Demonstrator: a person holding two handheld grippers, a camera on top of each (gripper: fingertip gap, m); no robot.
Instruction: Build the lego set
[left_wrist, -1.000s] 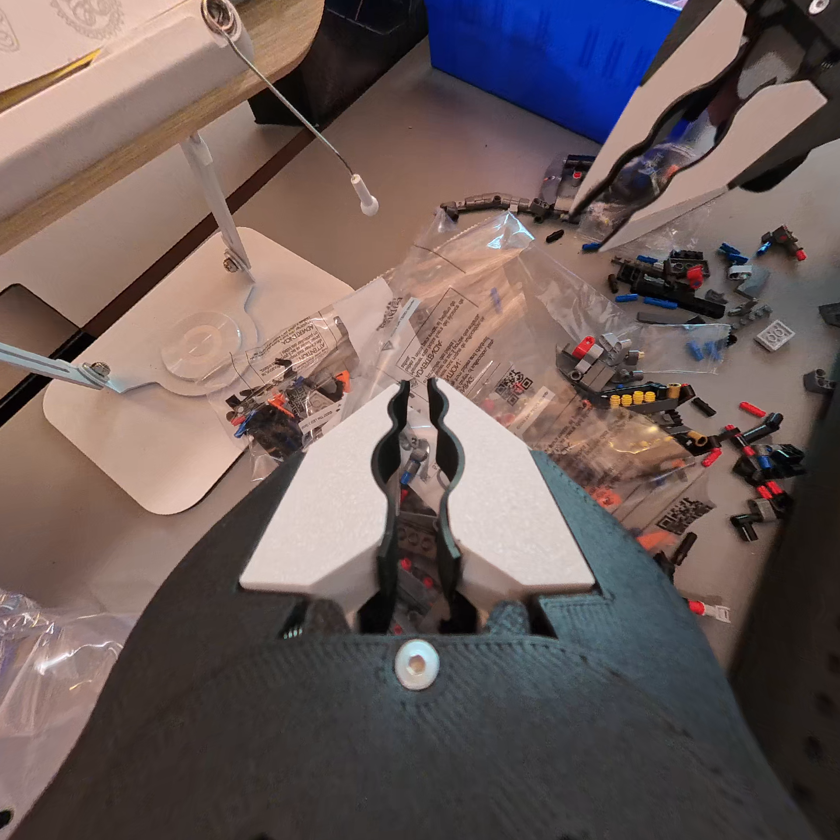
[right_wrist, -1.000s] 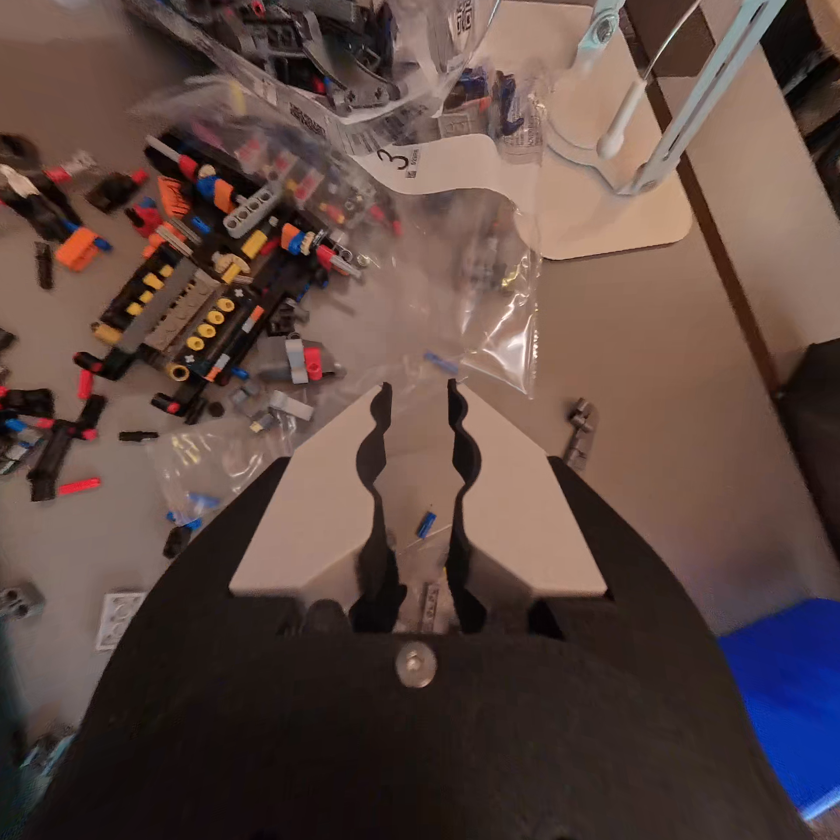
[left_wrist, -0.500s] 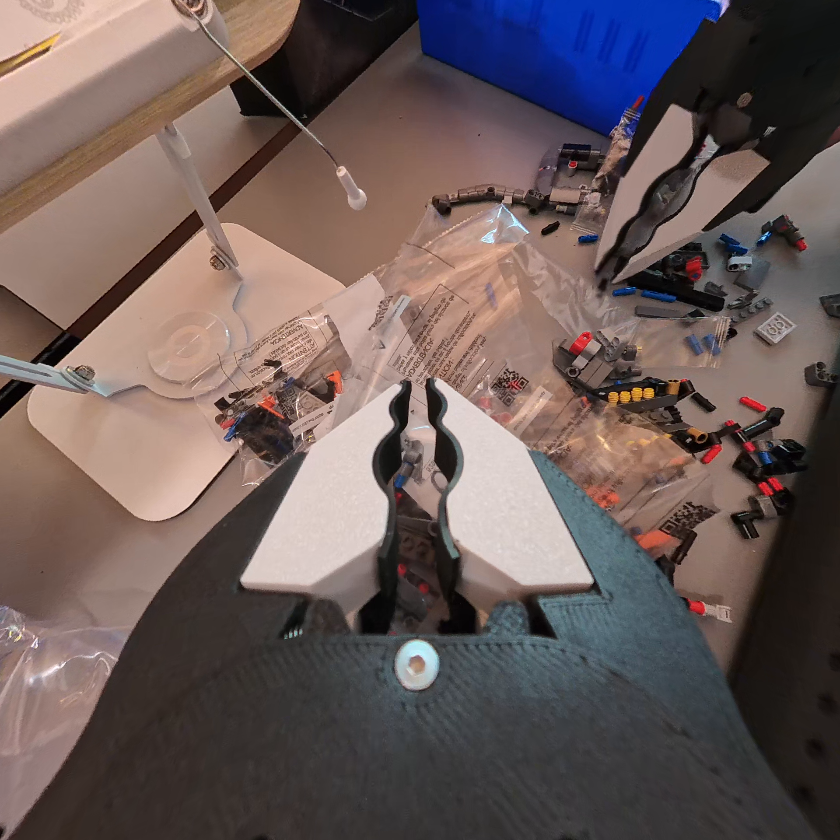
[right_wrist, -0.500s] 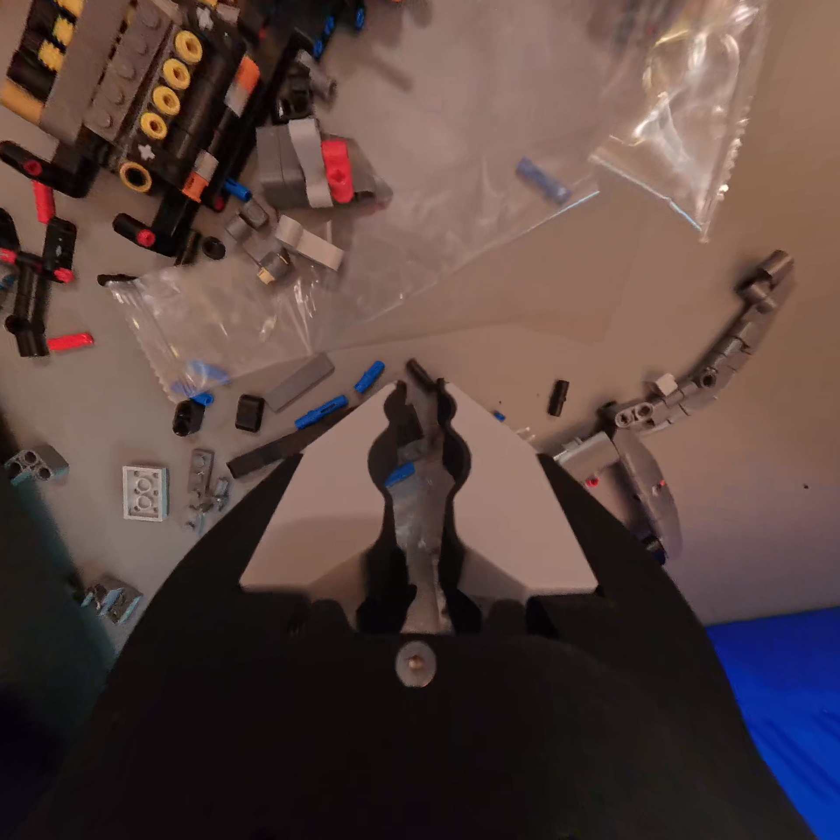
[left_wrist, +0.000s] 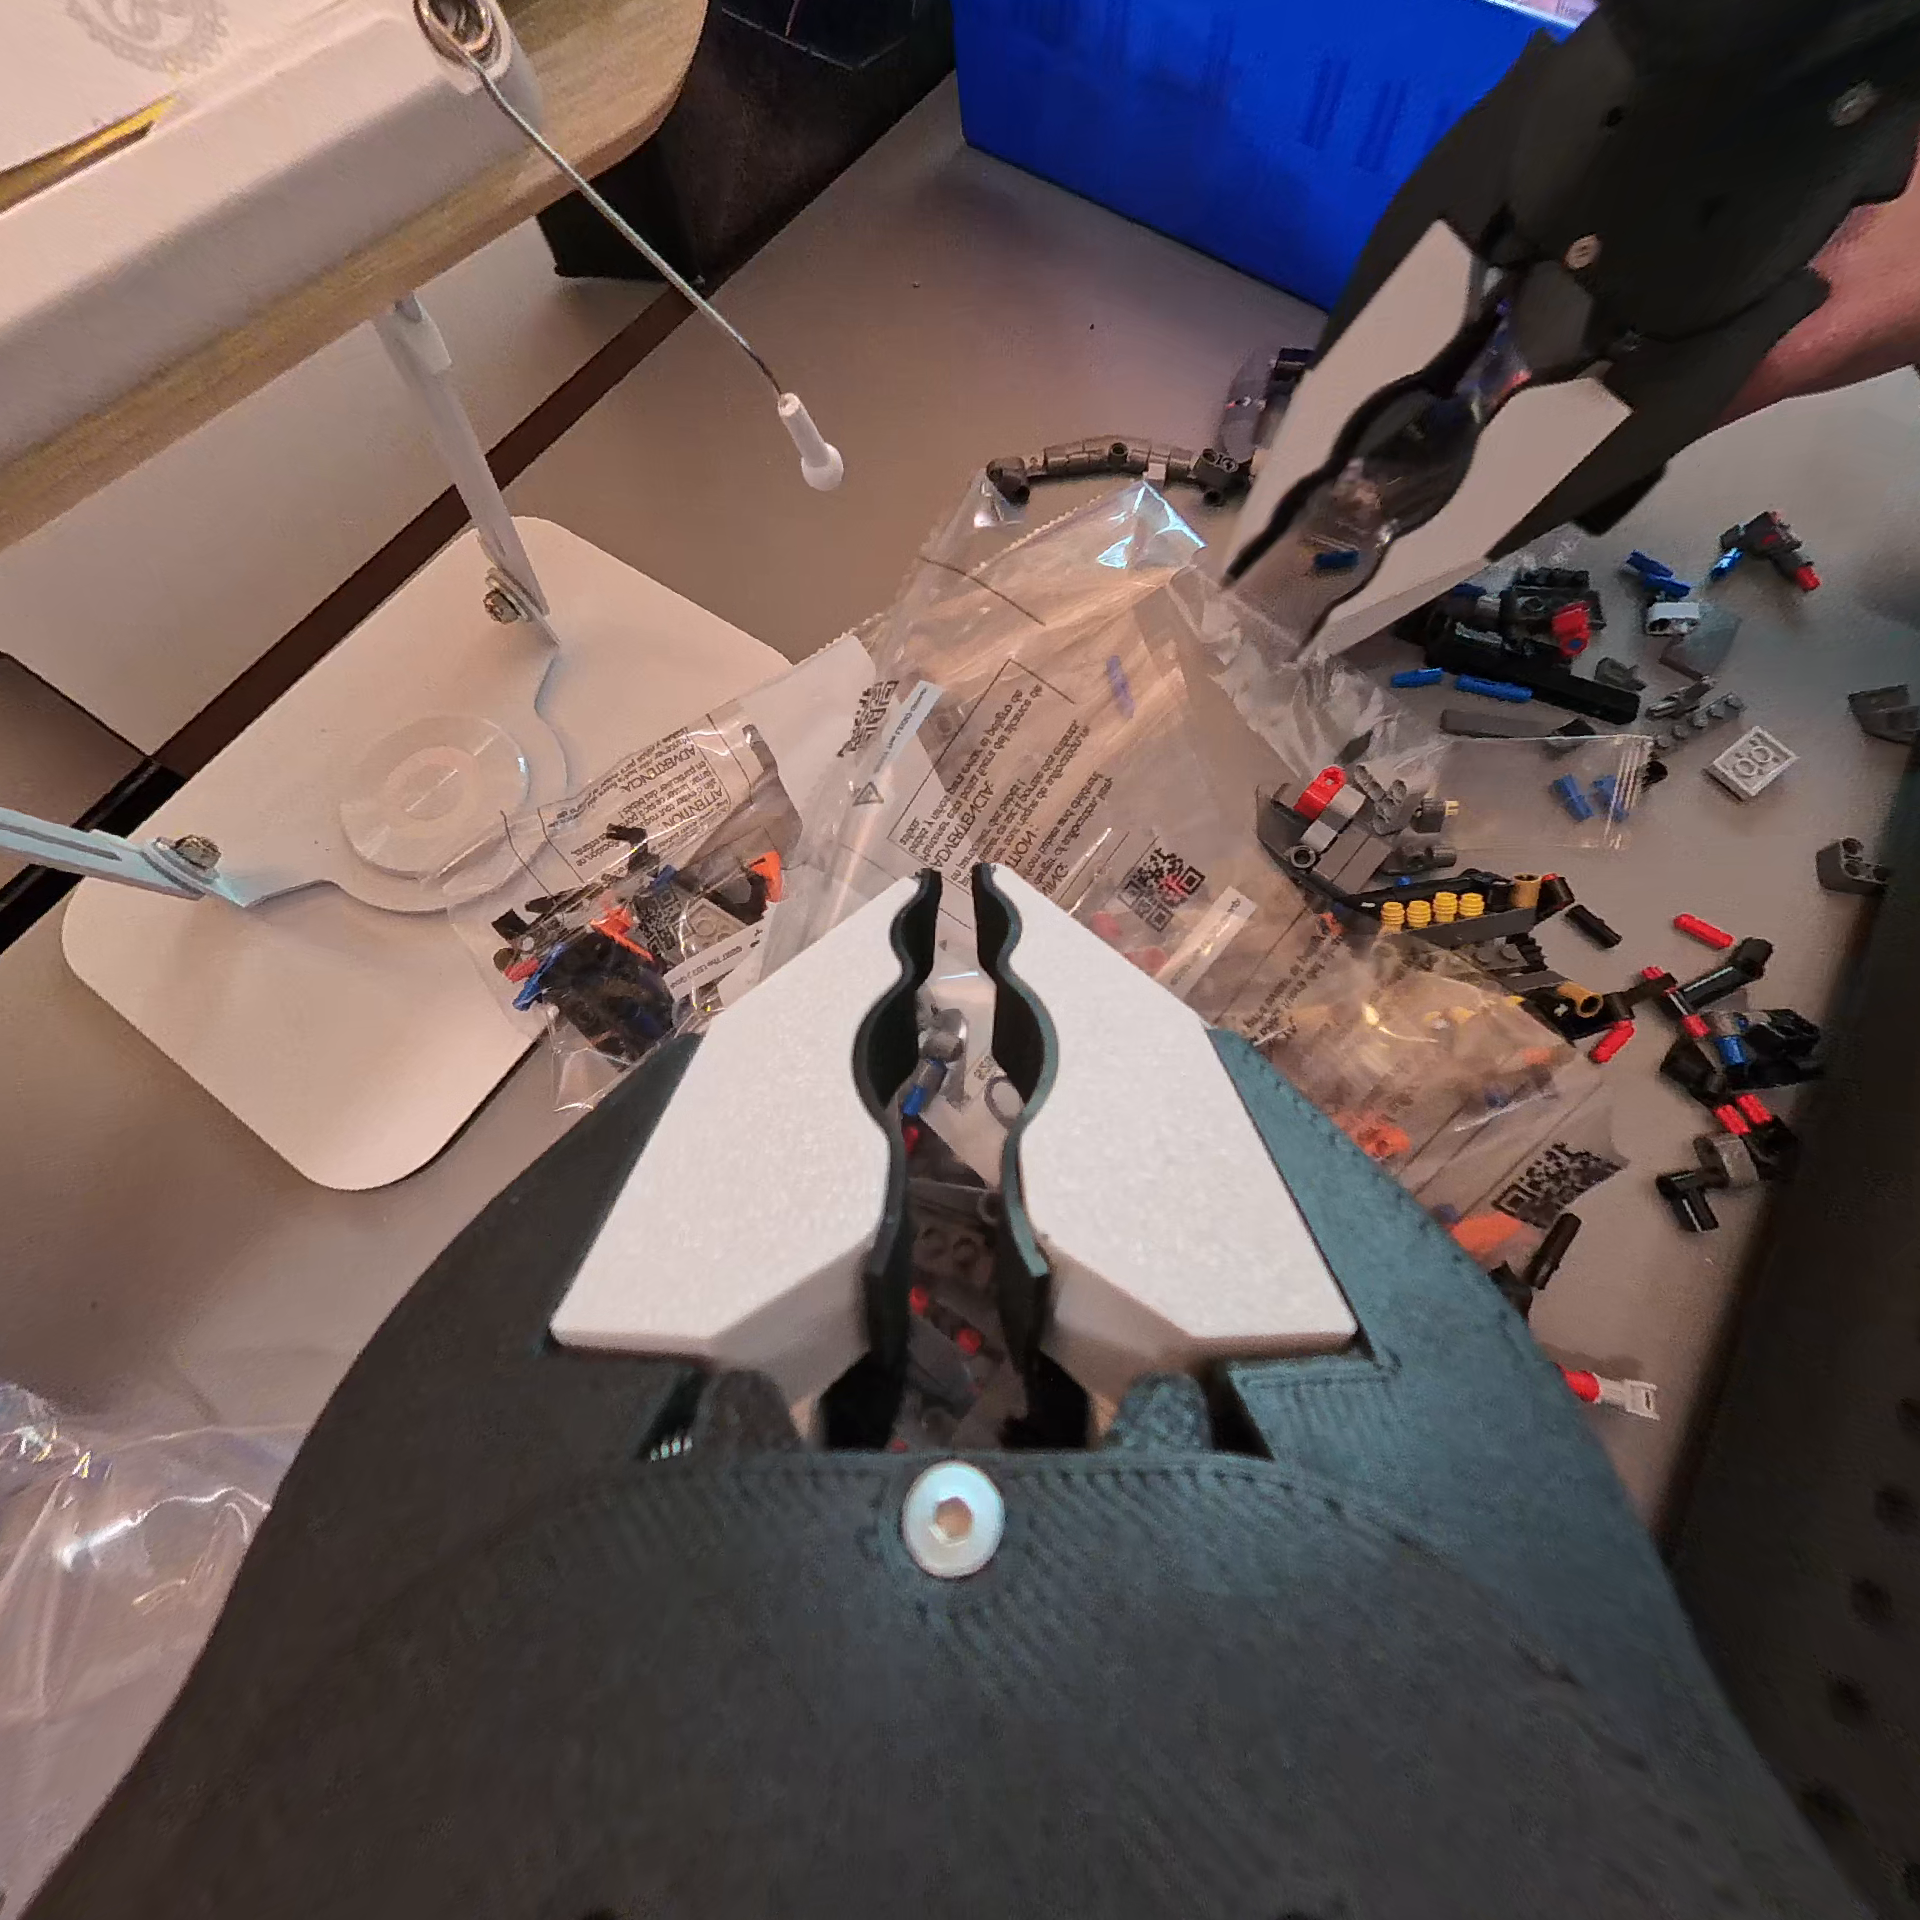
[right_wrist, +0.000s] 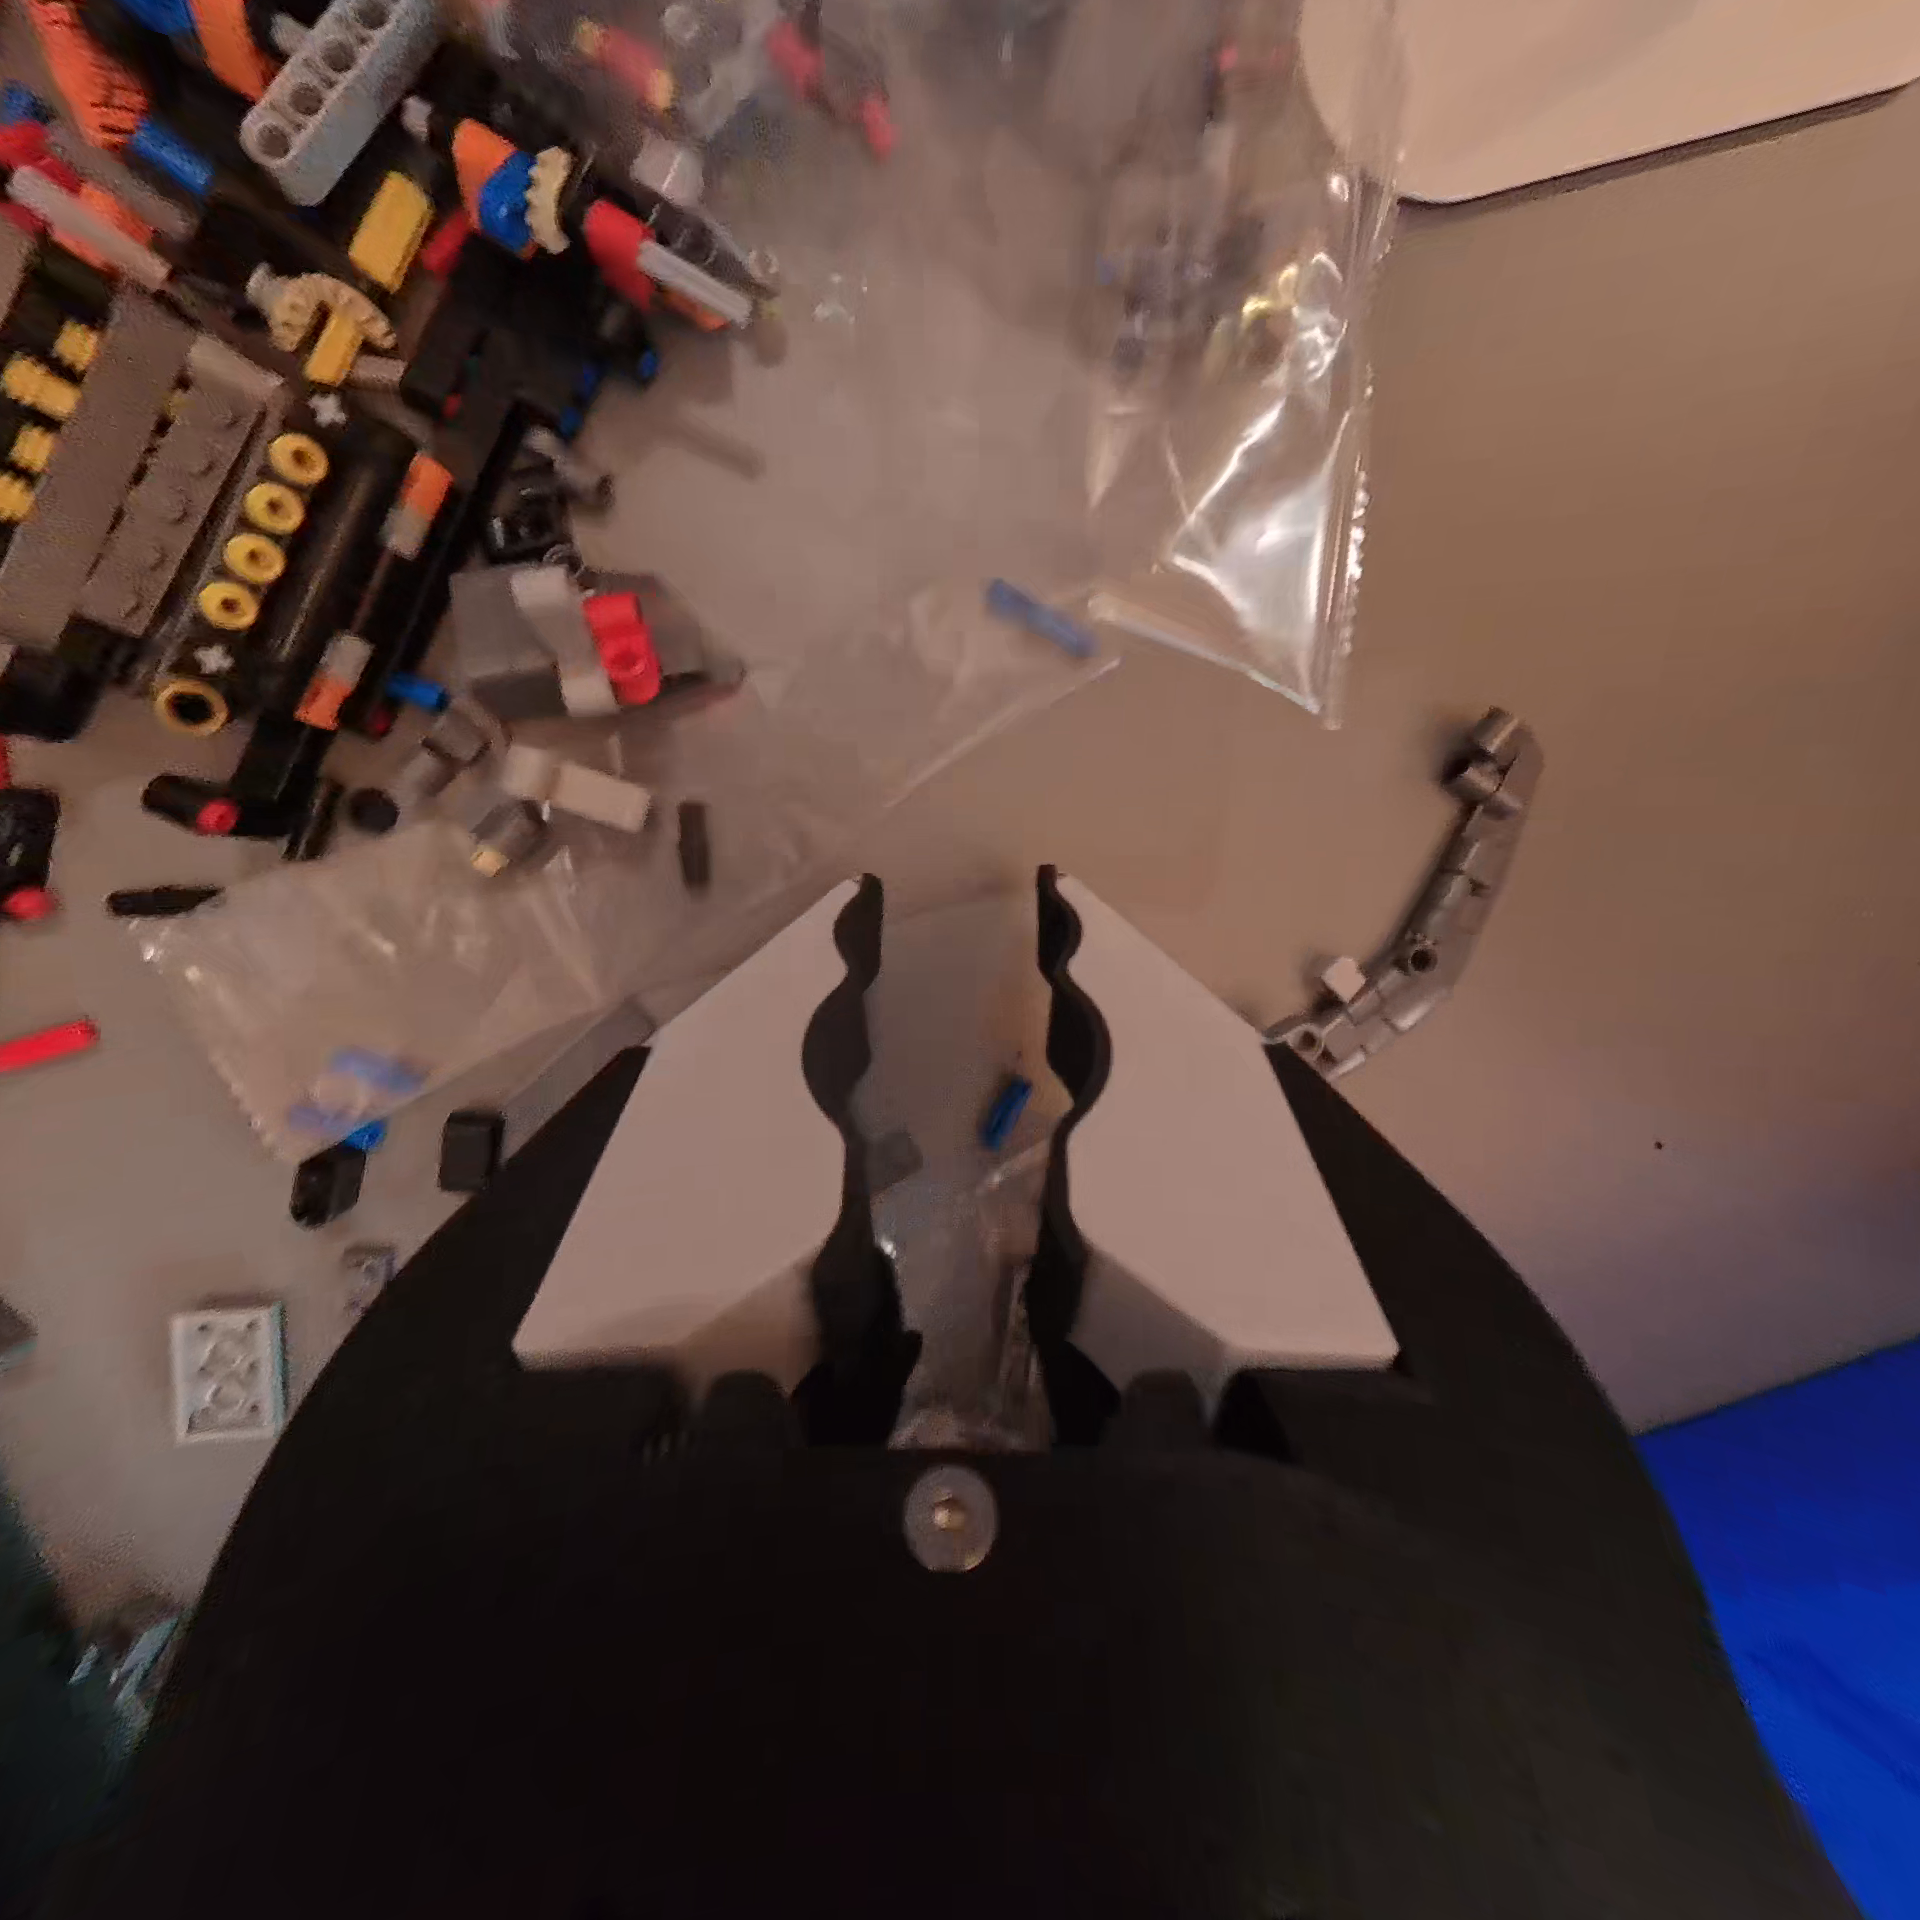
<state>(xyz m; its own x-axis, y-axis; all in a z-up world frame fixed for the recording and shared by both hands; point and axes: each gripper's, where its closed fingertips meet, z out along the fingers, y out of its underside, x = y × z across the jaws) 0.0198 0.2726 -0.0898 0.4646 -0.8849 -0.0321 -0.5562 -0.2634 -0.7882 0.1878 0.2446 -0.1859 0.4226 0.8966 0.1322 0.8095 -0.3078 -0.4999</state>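
Observation:
My left gripper hovers over the bags with its jaws almost closed. A clear bag of grey and black lego pieces sits pinched between them. My right gripper is off the table and holds a small crumpled clear bag with a blue pin deep between its fingers; the tips stand apart. It also shows in the left wrist view, above the edge of a large clear bag. The part-built black model with yellow studs lies to its left.
Loose lego pieces are scattered on the grey table, with a grey curved chain piece and a white plate brick. A white lamp base stands at the left. A blue bin is at the back. The tips of one gripper are about 20 cm away from the tips of the other.
My right gripper dipped toward the loose pieces with its jaws nearly closed, then moved back toward the large clear bag with its jaws wider. My left gripper has hardly moved.

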